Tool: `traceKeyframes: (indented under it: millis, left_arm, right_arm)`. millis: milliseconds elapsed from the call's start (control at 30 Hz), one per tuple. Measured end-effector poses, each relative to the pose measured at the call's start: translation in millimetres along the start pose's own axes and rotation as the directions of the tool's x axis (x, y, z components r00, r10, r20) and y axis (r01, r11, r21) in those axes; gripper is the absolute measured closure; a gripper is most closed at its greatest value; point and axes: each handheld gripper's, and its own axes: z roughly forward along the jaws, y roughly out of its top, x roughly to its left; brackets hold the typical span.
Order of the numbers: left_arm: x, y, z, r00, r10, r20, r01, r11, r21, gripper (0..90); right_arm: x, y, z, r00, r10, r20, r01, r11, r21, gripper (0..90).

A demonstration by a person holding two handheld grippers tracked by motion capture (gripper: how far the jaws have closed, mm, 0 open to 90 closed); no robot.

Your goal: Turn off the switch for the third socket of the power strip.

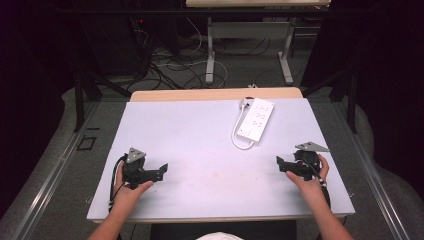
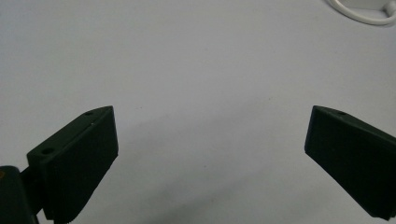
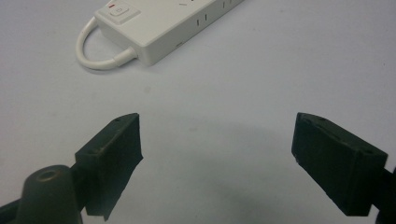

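left tool (image 1: 162,170) jaws apart, empty, low over grey-white table (image 1: 190,145) | right tool (image 1: 280,162) jaws apart, empty | white plastic power strip (image 1: 256,118) with looped white cord lay far-right on table, well apart from both

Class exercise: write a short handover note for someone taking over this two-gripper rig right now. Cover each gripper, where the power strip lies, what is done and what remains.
Left gripper: open, nothing between its jaws, low over the near left of the table.
Right gripper: open, nothing between its jaws, at the near right, aimed toward the power strip.
Power strip: white, flat on the far right part of the table, its cord looped beside the near end.
Done: nothing gripped yet.
Left: probably reach for the strip; the right gripper is nearer.
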Motion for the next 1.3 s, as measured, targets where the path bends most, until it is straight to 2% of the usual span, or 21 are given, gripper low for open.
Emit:
traceKeyframes:
  millis: [67, 200, 300, 567, 667, 800, 1067, 1200, 1300]
  left_arm:
    - [0.3, 0.3, -1.0, 1.0000, 0.003, 0.006, -0.003, 0.9999, 0.010, 3.1]
    - [0.5, -0.1, -0.6, 1.0000, 0.002, 0.000, -0.002, 1.0000, -0.004, 3.4]
    - [0.8, -0.1, -1.0, 1.0000, 0.003, -0.008, -0.003, 1.0000, -0.003, 3.7]
    - [0.9, -0.4, -1.2, 1.0000, -0.001, -0.009, 0.001, 1.0000, -0.001, 5.0]
    - [0.7, -0.3, -1.3, 1.0000, -0.002, -0.005, 0.002, 1.0000, -0.003, 5.4]
    - [1.1, -0.1, -1.3, 1.0000, 0.006, -0.006, -0.006, 1.0000, -0.001, 6.0]
    - [0.6, -0.1, -1.3, 1.0000, -0.001, -0.002, 0.001, 1.0000, -0.004, 7.1]
    - [0.9, -0.2, -1.4, 1.0000, -0.002, -0.001, 0.002, 1.0000, -0.004, 7.4]
    - [1.4, 0.1, -2.0, 1.0000, -0.002, 0.002, 0.002, 1.0000, 0.005, 7.5]
  right_arm:
    - [2.3, 6.1, 1.8, 0.9999, -0.010, -0.013, 0.010, 1.000, 0.006, 15.8]
    - [3.9, 14.4, 4.7, 0.9996, -0.019, -0.019, 0.019, 1.000, 0.022, 16.7]
    - [5.4, 25.0, 7.3, 0.9992, -0.015, -0.037, 0.016, 0.999, 0.029, 17.0]
    - [13.2, 55.2, 13.6, 0.9965, -0.050, -0.066, 0.054, 0.997, 0.049, 18.0]
    - [15.6, 61.4, 14.5, 0.9964, -0.053, -0.065, 0.057, 0.997, 0.052, 18.1]
    - [21.8, 75.1, 15.9, 0.9934, -0.097, -0.061, 0.100, 0.994, 0.052, 18.2]
    - [32.7, 92.7, 19.2, 0.9854, -0.155, -0.072, 0.159, 0.986, 0.055, 18.2]
    - [37.0, 103.3, 21.7, 0.9830, -0.167, -0.076, 0.172, 0.983, 0.066, 18.2]
    - [38.9, 111.0, 24.4, 0.9840, -0.158, -0.082, 0.164, 0.984, 0.072, 18.2]
